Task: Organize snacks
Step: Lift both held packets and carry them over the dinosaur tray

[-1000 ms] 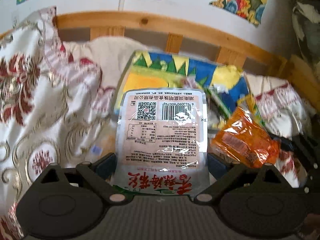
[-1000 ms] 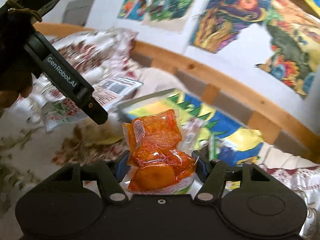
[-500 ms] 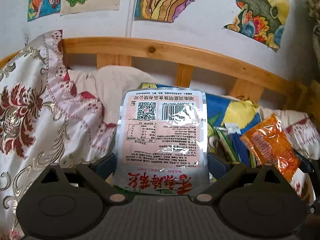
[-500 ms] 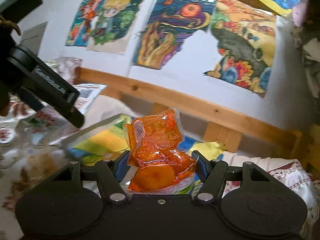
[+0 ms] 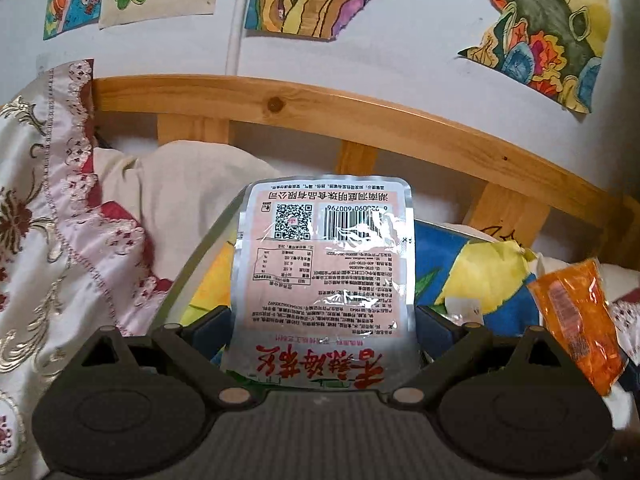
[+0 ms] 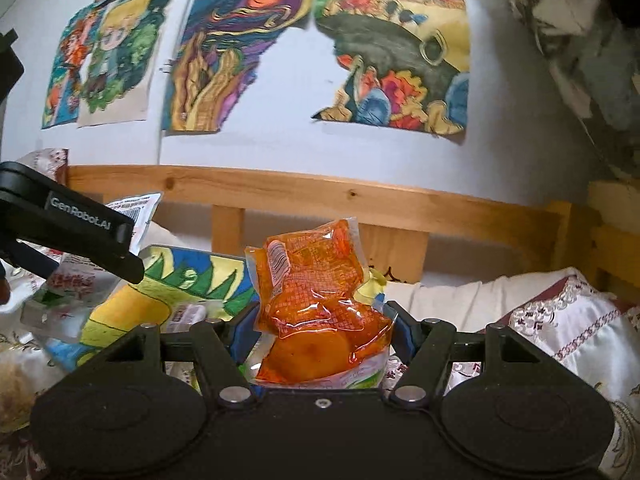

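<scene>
**Two grippers, two packets, both held up**

Count first: two snack packets in play, one per gripper. The left gripper [image 5: 322, 320] has its jaws closed in on the lower part of a silver packet [image 5: 322, 268], the flat pouch standing upright between the fingers with its barcode and QR code at the top, printing upside down. Off to that gripper's right, the orange packet [image 5: 578, 320] shows at an angle.

Over to the right wrist view: the right gripper [image 6: 320, 332] clamps the orange packet [image 6: 316, 304] near its bottom, jaws narrowed onto it, the packet rising upright and crumpled between the fingers. To its left, the left gripper [image 6: 72, 228] reaches in with the silver packet [image 6: 132, 216] poking out beyond it.

Below and ahead of both grippers lies one colourful drawn sheet [image 6: 160, 292], blue, yellow and green, with at least one small wrapped item on it; I cannot tell how many. Behind runs a wooden rail [image 5: 360, 120]; three or four drawings [image 6: 240, 48] hang on the wall above. Patterned bedding [image 5: 48, 220] sits left of the left gripper.
</scene>
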`<state>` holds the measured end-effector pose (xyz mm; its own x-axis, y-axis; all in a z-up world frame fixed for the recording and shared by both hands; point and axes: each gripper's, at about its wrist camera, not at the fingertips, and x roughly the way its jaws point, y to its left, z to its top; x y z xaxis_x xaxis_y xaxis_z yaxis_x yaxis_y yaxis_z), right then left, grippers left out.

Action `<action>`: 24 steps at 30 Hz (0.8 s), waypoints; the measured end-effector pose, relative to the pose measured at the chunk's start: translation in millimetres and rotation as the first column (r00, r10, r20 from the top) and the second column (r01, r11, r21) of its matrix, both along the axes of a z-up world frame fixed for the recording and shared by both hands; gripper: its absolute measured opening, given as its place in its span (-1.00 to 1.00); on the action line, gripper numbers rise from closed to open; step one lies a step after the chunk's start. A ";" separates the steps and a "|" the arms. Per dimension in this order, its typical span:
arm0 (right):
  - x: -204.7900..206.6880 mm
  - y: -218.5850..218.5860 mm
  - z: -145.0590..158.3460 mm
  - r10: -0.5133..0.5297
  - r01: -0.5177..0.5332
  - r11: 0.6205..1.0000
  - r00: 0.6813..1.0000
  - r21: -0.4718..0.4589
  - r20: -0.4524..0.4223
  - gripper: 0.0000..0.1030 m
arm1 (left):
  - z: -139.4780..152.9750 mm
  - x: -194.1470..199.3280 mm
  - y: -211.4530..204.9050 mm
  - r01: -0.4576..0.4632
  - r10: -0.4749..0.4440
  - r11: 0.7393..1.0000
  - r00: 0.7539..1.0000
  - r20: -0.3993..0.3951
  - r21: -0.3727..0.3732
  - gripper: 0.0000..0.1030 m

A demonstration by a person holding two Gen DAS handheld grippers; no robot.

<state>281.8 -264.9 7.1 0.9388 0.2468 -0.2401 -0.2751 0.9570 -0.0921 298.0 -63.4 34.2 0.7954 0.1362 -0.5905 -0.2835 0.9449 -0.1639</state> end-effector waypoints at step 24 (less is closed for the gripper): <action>27.4 30.0 -24.0 -0.013 0.007 0.983 0.999 -0.182 -0.030 0.33 | -44.2 33.0 8.1 -0.059 0.062 0.997 0.996 -0.069 0.041 0.89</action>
<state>309.3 -234.8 -16.9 0.9324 0.1869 -0.3095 -0.2710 0.9279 -0.2559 331.0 -55.3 -9.9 0.7419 0.2070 -0.6377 -0.3501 0.9308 -0.1052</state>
